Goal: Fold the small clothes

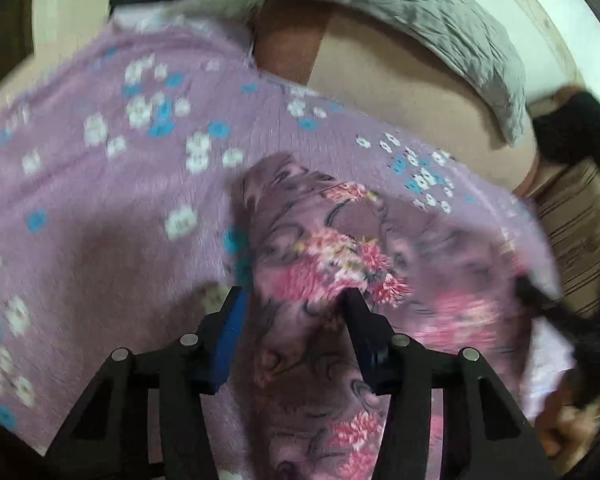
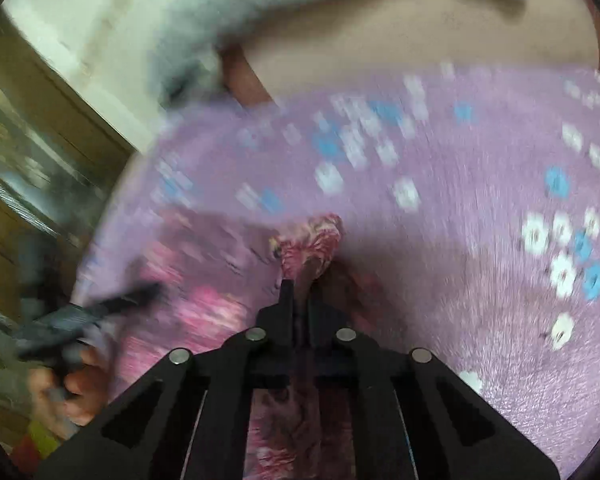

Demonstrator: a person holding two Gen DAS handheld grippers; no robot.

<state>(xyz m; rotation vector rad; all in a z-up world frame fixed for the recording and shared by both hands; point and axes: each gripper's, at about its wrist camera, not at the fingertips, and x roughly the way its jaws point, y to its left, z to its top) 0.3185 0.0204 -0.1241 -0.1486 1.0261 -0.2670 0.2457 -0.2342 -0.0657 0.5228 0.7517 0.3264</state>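
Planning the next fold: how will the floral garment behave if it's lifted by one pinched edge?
Likely floppy: the floral garment bunches where the right hand-held gripper pinches it. Probably light, being thin. It may cling to the fuzzy purple blanket.

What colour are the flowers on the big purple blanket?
White and blue flowers on the lilac blanket. The left wrist view shows them best.

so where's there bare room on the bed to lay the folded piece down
The lilac flowered blanket is bare to the left of the pink floral garment. Farther back, the plain beige sheet between the blanket edge and the grey pillow is free. It is crowded in the middle, where the left claw straddles the garment and the right claw pinches it.
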